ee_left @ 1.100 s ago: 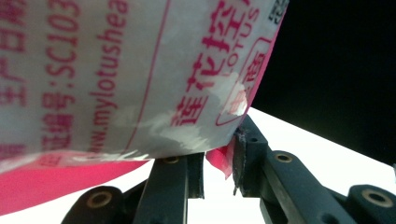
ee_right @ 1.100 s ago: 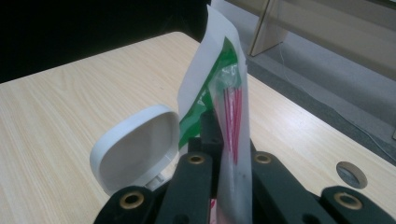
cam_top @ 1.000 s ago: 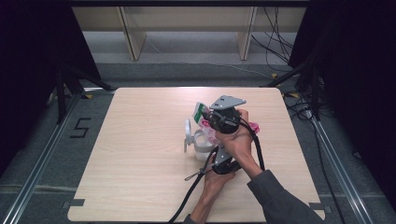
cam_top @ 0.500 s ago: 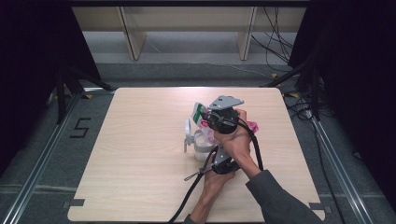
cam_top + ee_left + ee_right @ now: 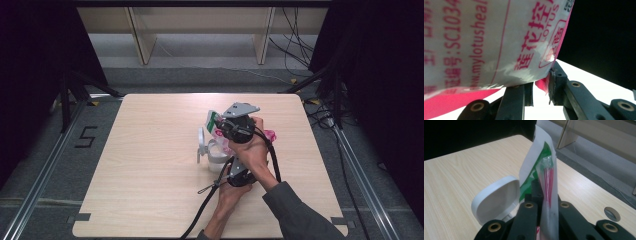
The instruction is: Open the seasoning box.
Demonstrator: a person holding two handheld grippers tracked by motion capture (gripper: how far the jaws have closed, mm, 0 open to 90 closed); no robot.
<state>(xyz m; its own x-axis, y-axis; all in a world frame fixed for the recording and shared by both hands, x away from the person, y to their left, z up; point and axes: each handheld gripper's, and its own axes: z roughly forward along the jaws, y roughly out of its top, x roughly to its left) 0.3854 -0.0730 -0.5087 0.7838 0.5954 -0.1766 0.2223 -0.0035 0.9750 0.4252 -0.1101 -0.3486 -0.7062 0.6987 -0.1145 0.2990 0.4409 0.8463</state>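
Nothing has budged across this last second, and we read that as a pause with both grips set. Starting at the left, the white tub (image 5: 216, 159) stands near the middle of the table (image 5: 150, 150), its flip lid (image 5: 201, 142) swung up and open toward the left edge. Just right of it the sachet (image 5: 214, 120) hangs in the air above the tub, toward the far edge, held from two sides. The left claw (image 5: 541, 85), the one nearer the front edge, is narrowed down and pinches the sachet's pink lower rim between its pads. The right claw (image 5: 544, 195) is fully clamped on the thin film at the green-striped end, with the lid just beside it. With neither hand shifting and both claws holding, we judge the tear or pour over the tub has not yet begun.
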